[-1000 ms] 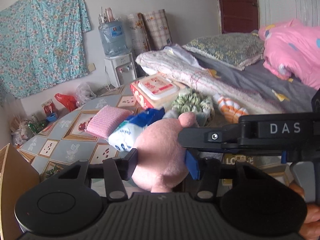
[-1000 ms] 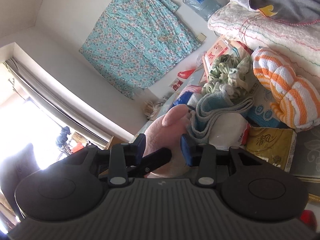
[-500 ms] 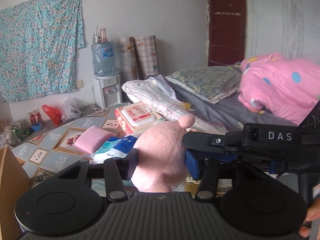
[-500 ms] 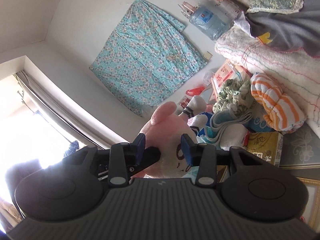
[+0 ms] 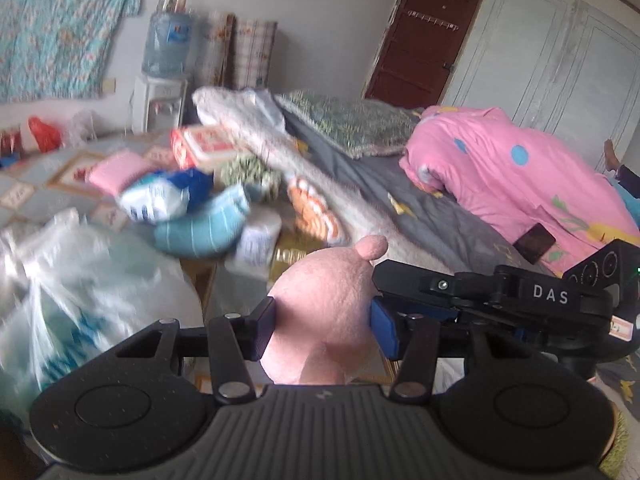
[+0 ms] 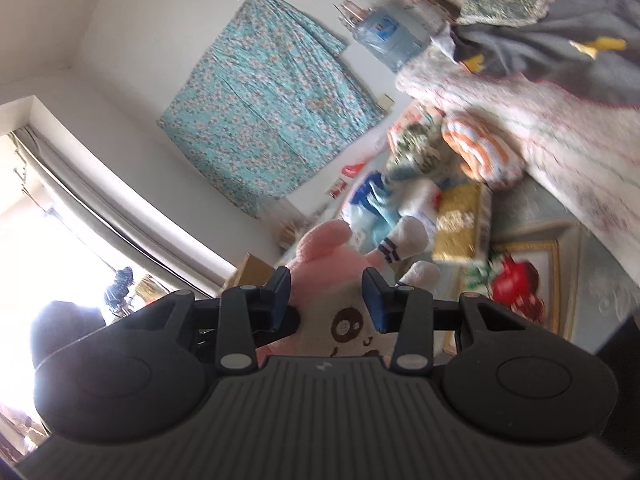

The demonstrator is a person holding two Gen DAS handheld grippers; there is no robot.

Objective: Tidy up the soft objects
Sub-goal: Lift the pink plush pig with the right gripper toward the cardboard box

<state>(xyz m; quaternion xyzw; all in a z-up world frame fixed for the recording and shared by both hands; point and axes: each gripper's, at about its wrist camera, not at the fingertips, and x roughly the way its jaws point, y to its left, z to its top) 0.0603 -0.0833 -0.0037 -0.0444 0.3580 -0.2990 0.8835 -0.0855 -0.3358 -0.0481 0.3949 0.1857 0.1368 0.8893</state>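
Both hand-held grippers, left and right, pinch one pink plush toy between them, lifted clear; pulling my hands apart (easily done) could tear it free.

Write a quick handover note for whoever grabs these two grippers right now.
Left gripper: jaws closed on the pink plush toy.
Right gripper: jaws closed on the same toy, at its patterned front.
The toy is held in the air between both grippers, clear of the pile.
Left on the patterned mat: teal striped roll, orange striped towel, pink cloth, blue and white pack.
Done: toy picked up. To do: place it, then sort the rest.
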